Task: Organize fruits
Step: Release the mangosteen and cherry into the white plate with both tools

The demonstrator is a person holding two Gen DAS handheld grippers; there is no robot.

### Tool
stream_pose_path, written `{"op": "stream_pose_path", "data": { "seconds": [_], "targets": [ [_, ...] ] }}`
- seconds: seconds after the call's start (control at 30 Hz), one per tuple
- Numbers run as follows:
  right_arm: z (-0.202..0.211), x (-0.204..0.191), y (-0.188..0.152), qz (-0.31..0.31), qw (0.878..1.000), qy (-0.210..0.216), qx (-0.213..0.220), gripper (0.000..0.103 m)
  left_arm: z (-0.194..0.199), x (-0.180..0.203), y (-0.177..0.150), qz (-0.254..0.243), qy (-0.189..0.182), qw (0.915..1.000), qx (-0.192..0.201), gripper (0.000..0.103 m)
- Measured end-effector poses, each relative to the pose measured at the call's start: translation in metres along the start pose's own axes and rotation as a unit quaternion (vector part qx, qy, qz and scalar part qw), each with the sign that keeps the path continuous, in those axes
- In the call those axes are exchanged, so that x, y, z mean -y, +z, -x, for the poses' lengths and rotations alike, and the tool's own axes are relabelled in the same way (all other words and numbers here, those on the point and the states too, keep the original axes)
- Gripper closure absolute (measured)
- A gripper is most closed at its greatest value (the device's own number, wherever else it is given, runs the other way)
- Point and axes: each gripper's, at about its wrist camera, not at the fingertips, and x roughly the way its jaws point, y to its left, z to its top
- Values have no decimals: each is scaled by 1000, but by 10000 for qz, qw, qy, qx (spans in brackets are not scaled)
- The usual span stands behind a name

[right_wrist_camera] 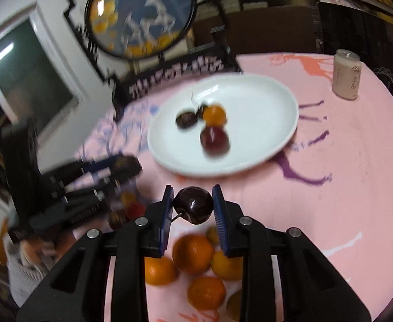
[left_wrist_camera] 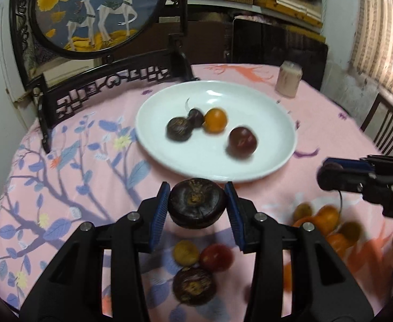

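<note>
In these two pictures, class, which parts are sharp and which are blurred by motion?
Left wrist view: the left tool and its dark flat fruit are sharp; the plate fruits smear. Right wrist view: the right tool and dark cherry are sharp; the round deer screen is heavily smeared.

The right gripper (right_wrist_camera: 193, 205) clamps a dark cherry (right_wrist_camera: 193, 206) between its blue pads, held above the pink tablecloth (right_wrist_camera: 344, 187). Under it, near the table's near edge, lie several oranges (right_wrist_camera: 193, 252). Farther in sits a white plate (right_wrist_camera: 263, 123) holding a red plum (right_wrist_camera: 214, 139), an orange (right_wrist_camera: 214, 115) and a dark fruit (right_wrist_camera: 186, 120), all blurred. The left gripper (right_wrist_camera: 116, 166) shows at the left, smeared. A can (right_wrist_camera: 347, 74) stands near the far right edge.
</note>
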Motion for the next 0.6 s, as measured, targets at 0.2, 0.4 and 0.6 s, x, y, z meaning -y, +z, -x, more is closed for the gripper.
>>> {"op": "stream_pose_path", "data": {
  "seconds": [0.2,0.4,0.6],
  "targets": [
    [-18,7,41,-258,9982,-423,340,73,-31,3,30,-13,170,9998,-142,61],
    [-45,27,50,-464,9968,-523,398,41,-51,-5,36,211,159,9994,-209,42],
    [-19,29,43,-559,9955,-324,696,41,-31,-21,35,528,102,9986,7,38]
  ]
}}
